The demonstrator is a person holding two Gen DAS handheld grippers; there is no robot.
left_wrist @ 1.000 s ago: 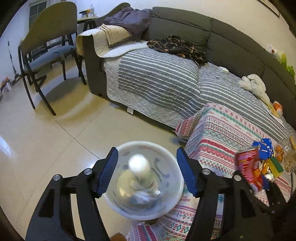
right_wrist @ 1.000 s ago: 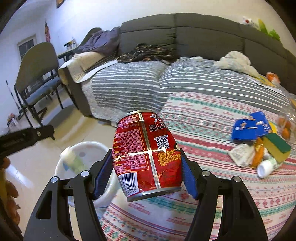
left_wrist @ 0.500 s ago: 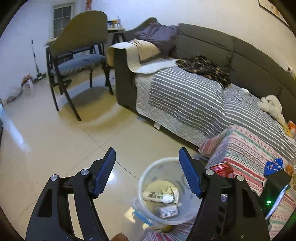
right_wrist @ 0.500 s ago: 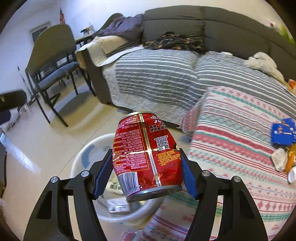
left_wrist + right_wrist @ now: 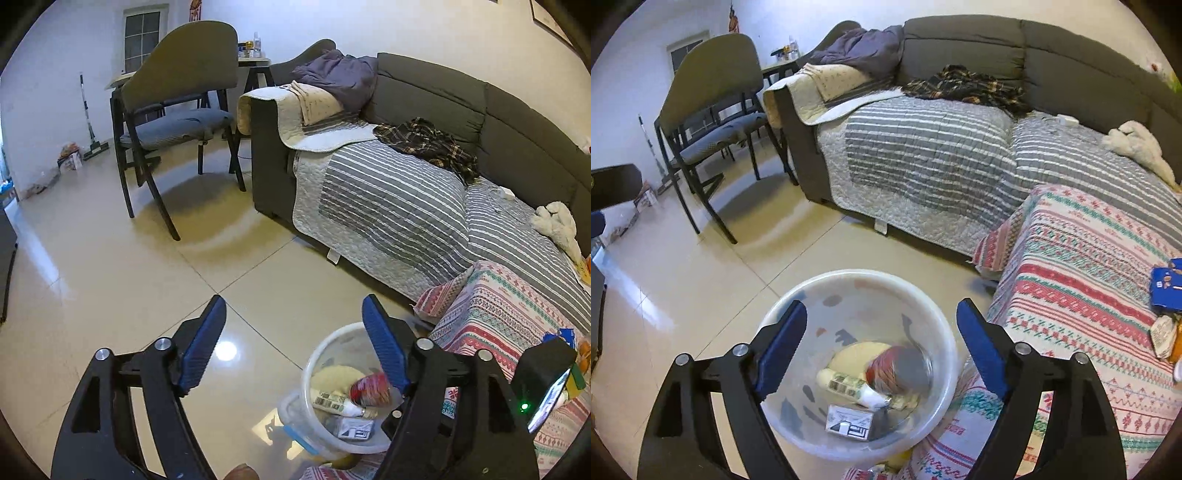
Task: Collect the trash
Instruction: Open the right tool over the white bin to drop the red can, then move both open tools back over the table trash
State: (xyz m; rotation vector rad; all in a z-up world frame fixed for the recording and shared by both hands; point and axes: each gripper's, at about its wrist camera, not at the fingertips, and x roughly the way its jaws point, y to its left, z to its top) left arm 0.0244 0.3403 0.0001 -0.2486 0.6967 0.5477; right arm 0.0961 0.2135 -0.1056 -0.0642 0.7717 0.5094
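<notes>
A white plastic trash bin (image 5: 798, 310) stands on the floor beside the patterned table. A red can (image 5: 897, 369) lies blurred inside it with a white bottle (image 5: 849, 386) and a small carton (image 5: 849, 422). My right gripper (image 5: 881, 334) is open and empty, right above the bin. My left gripper (image 5: 293, 339) is open and empty, higher up and left of the bin (image 5: 314, 358); the can (image 5: 371, 387) shows in it there too. More trash, a blue wrapper (image 5: 1167, 288) among it, lies on the table's right side.
The table has a striped patterned cloth (image 5: 1082, 280). A grey sofa with a striped quilt (image 5: 942, 147) stands behind it. A chair (image 5: 177, 110) stands on the tiled floor (image 5: 110, 277) at the left.
My right gripper has opened and the red can has dropped into the bin. My left gripper has lifted and drawn back to the left of the bin.
</notes>
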